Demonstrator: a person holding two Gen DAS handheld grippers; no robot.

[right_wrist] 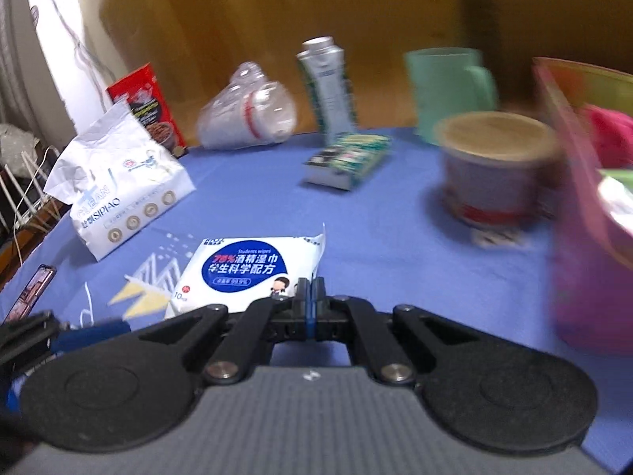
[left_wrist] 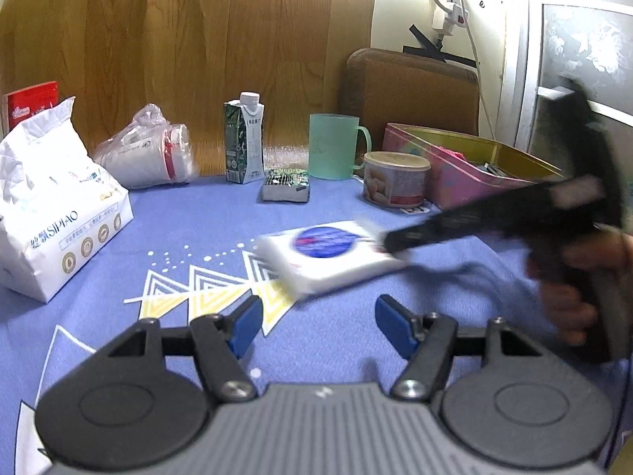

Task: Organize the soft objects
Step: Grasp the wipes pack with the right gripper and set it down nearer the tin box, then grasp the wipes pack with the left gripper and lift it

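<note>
Count on the blue tablecloth [left_wrist: 336, 340]: one wipes pack [right_wrist: 245, 273], one tissue bag [left_wrist: 55, 213], one carton [left_wrist: 244, 138], one mug [left_wrist: 336, 146]. Right gripper [right_wrist: 311, 297] pinches the wipes pack's near corner, jaws together. Left gripper [left_wrist: 318, 324] part-open, empty, just short of the pack.

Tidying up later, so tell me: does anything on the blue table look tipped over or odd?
The bagged stack of cups lies on its side near the wall, beside the upright carton. Nothing looks spilled.
</note>
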